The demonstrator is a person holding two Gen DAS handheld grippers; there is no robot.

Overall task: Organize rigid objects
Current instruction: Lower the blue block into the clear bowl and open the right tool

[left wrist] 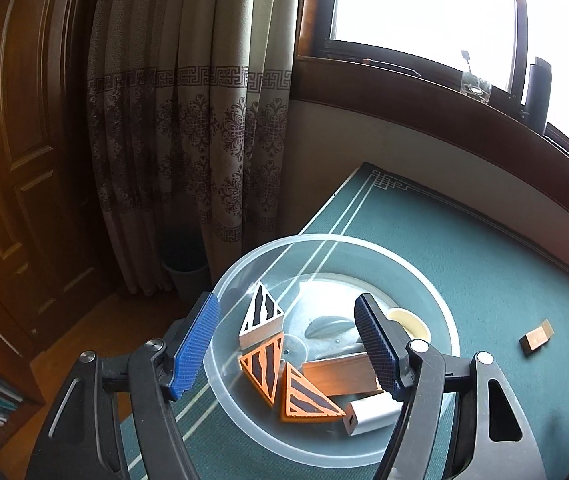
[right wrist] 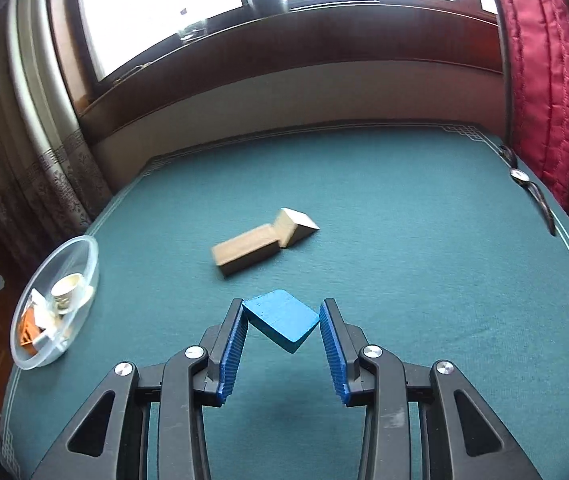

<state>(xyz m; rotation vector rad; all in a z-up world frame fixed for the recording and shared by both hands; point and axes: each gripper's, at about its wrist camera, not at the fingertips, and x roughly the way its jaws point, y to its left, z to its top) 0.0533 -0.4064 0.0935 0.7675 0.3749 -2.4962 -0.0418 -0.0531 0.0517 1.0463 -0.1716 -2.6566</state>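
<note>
My left gripper point(left wrist: 286, 300) hovers open over a clear plastic bowl point(left wrist: 312, 238) at the table's left edge. In the bowl lie a white striped triangle point(left wrist: 262, 316), two orange striped triangles point(left wrist: 262, 368), a wooden block point(left wrist: 340, 374), a silver box point(left wrist: 372, 410) and a cream cup point(left wrist: 410, 322). My right gripper point(right wrist: 282, 304) is shut on a blue block point(right wrist: 280, 322), pinched by two opposite corners, apparently just off the cloth. Beyond it a long wooden block point(right wrist: 244, 250) and a wooden wedge point(right wrist: 296, 226) lie touching. The bowl point(right wrist: 94, 248) sits far left.
The table wears a green cloth point(right wrist: 404, 184) with a pale border. A wristwatch point(right wrist: 524, 178) lies at its right edge beside red quilted fabric point(right wrist: 544, 80). A window sill with a glass point(left wrist: 475, 87) runs behind. A curtain point(left wrist: 188, 120) and a bin point(left wrist: 184, 264) stand left.
</note>
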